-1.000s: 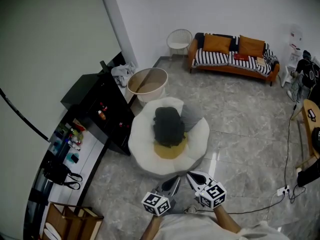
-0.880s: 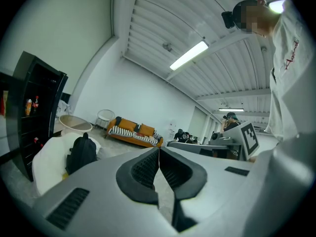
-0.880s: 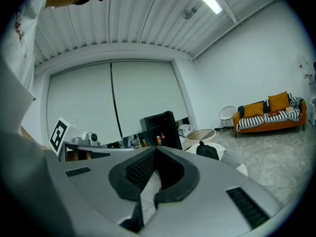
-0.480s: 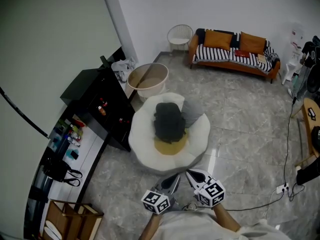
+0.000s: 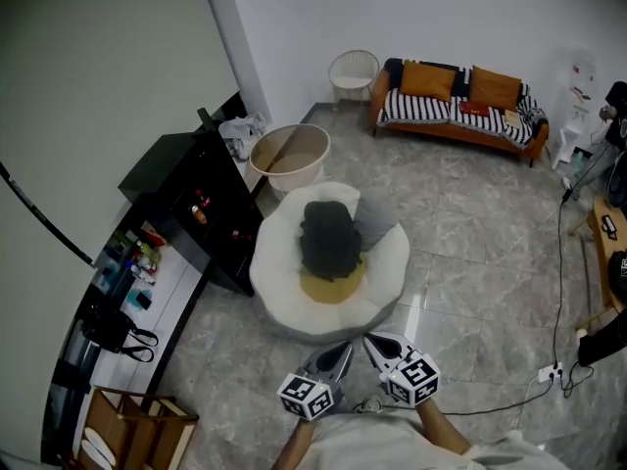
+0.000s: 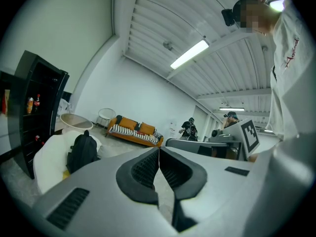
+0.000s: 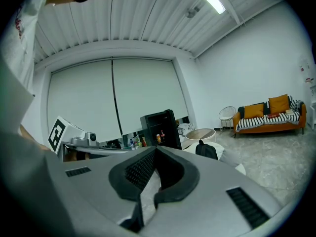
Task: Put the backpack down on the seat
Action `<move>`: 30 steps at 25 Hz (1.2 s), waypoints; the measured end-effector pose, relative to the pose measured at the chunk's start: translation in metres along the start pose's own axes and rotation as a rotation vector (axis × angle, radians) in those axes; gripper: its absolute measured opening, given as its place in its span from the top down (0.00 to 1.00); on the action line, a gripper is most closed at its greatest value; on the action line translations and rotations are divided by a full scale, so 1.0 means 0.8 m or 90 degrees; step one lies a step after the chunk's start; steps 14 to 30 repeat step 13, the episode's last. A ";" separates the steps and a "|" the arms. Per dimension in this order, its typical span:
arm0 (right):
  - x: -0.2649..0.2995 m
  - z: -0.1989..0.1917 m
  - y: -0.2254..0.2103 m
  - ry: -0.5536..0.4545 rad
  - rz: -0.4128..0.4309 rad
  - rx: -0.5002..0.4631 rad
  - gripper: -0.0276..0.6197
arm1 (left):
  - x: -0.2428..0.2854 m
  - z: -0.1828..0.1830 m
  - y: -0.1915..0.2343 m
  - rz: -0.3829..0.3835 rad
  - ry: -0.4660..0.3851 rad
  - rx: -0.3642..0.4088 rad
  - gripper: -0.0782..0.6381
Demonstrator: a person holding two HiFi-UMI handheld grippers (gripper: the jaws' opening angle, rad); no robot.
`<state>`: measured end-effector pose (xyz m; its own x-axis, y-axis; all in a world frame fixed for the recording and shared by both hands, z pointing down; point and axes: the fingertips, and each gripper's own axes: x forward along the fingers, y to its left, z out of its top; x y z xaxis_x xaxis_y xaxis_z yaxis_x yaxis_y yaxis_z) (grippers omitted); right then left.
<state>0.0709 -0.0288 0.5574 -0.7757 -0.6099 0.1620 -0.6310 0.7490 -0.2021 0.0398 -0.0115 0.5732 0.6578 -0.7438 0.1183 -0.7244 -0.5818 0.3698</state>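
The black backpack [image 5: 329,241] sits in the middle of the soft white seat [image 5: 279,294]. The left tongs [image 5: 338,358] and right tongs [image 5: 380,345] are closed, hold nothing, and are well away from it. The seat looks squishy, so the bag might tip over or slide off.

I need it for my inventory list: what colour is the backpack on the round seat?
The backpack is black, shown best in the head view.
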 end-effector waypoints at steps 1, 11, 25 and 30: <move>-0.002 0.000 0.000 0.000 0.000 -0.001 0.92 | 0.001 0.000 -0.001 0.000 0.000 0.000 0.85; -0.005 -0.001 0.004 0.002 0.003 0.003 0.92 | -0.002 0.003 -0.007 0.003 0.000 0.003 0.85; -0.007 -0.001 0.004 0.002 0.004 0.002 0.91 | -0.002 0.001 -0.010 0.003 0.002 0.003 0.85; -0.007 -0.001 0.004 0.002 0.004 0.002 0.91 | -0.002 0.001 -0.010 0.003 0.002 0.003 0.85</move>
